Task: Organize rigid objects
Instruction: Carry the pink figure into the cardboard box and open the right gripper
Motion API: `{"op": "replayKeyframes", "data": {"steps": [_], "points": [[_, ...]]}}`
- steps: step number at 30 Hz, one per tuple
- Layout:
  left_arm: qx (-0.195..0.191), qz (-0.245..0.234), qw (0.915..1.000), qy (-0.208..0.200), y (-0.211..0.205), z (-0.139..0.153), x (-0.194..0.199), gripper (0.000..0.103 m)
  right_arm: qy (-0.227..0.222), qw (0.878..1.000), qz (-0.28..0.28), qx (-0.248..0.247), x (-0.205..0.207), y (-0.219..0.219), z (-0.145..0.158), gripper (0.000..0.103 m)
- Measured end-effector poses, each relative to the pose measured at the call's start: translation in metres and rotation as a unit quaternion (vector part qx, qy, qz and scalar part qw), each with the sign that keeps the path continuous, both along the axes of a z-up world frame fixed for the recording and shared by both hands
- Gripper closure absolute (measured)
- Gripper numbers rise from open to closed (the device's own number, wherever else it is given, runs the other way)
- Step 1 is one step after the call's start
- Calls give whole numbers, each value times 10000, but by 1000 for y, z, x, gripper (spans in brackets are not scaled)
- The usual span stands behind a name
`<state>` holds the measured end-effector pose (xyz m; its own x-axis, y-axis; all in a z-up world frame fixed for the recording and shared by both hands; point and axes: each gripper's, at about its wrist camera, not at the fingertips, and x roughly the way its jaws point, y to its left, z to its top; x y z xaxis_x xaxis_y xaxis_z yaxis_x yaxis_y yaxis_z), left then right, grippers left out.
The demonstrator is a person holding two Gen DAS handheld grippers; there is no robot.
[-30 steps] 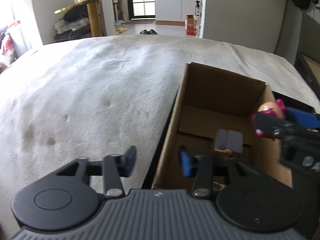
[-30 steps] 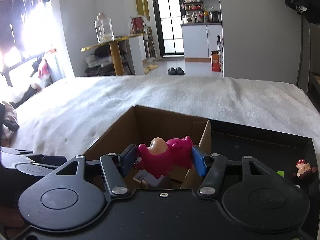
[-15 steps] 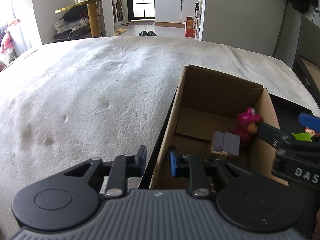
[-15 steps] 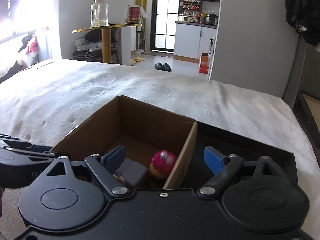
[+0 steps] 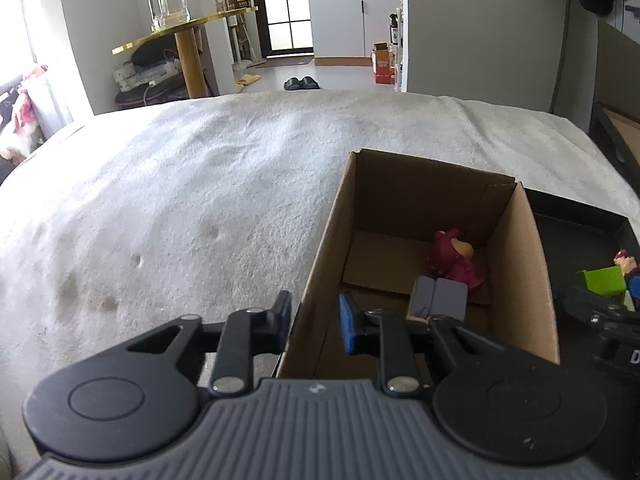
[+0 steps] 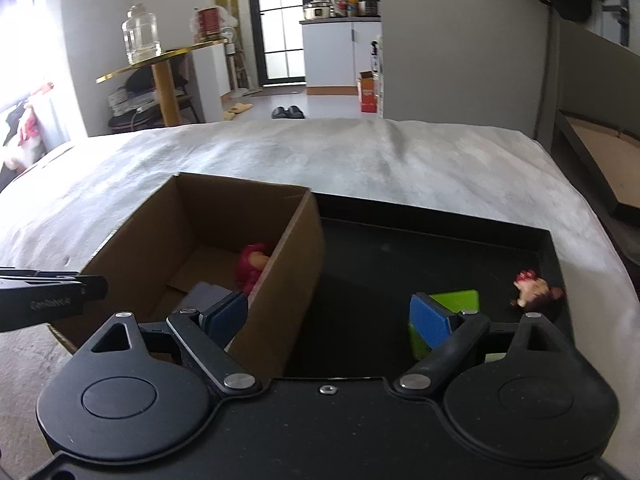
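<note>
Cardboard box (image 5: 520,264), brown, open-topped, standing on a white bed cover (image 5: 180,208) and touching a black tray (image 6: 400,248) on its right side.

Contents of box: one pink figurine (image 5: 454,260), glossy hard plastic, lying on the floor of the box near the far right corner; one grey block-shaped toy (image 5: 440,298) just in front of it, the two touching or nearly so.

Contents of tray: one green block (image 6: 460,300), bright, flat-faced, tilted; one small red-haired figurine (image 6: 534,290), on its side near the tray's right wall. Both not yet boxed.

Left gripper (image 5: 314,318): straddles the box's near-left wall, one pad outside and one inside, jaws opening; whether the pads press the cardboard cannot be told.

Right gripper (image 6: 330,316): empty, jaws widening, held above the tray with the box's right wall between its pads, the right pad in front of the green block.

Risks, judged:
- Left pad of the right gripper may catch the box wall on the way to the green block, shoving or tipping the box.
- Loose left hold would let the light box slide on the soft cover.
- Small figurine, rounded and smooth, may squirt out of a flat-pad pinch.
</note>
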<state>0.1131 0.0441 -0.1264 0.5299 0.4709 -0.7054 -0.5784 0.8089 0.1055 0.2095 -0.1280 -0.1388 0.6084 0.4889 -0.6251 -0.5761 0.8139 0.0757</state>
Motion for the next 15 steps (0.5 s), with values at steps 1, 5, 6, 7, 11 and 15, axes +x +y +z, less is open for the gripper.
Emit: {"op": "replayKeyframes", "data": {"steps": [1, 5, 6, 7, 11, 15], "points": [[33, 16, 10000, 61, -1, 0, 2, 72, 21, 10000, -65, 7, 2, -4, -1, 13], [154, 136, 9997, 165, -4, -1, 8, 48, 114, 9995, -281, 5, 9, -16, -6, 12], [175, 140, 9996, 181, -5, 0, 9, 46, 135, 9994, -318, 5, 11, -20, -7, 12], [196, 138, 9995, 198, -6, 0, 10, 43, 152, 9993, -355, -2, 13, -22, -9, 12], [340, 82, 9990, 274, -14, -1, 15, 34, 197, 9987, -470, -57, 21, -30, -14, 12], [457, 37, 9982, 385, -22, -2, 22, 32, 286, 9979, -581, -91, 29, -37, -21, 11]]}}
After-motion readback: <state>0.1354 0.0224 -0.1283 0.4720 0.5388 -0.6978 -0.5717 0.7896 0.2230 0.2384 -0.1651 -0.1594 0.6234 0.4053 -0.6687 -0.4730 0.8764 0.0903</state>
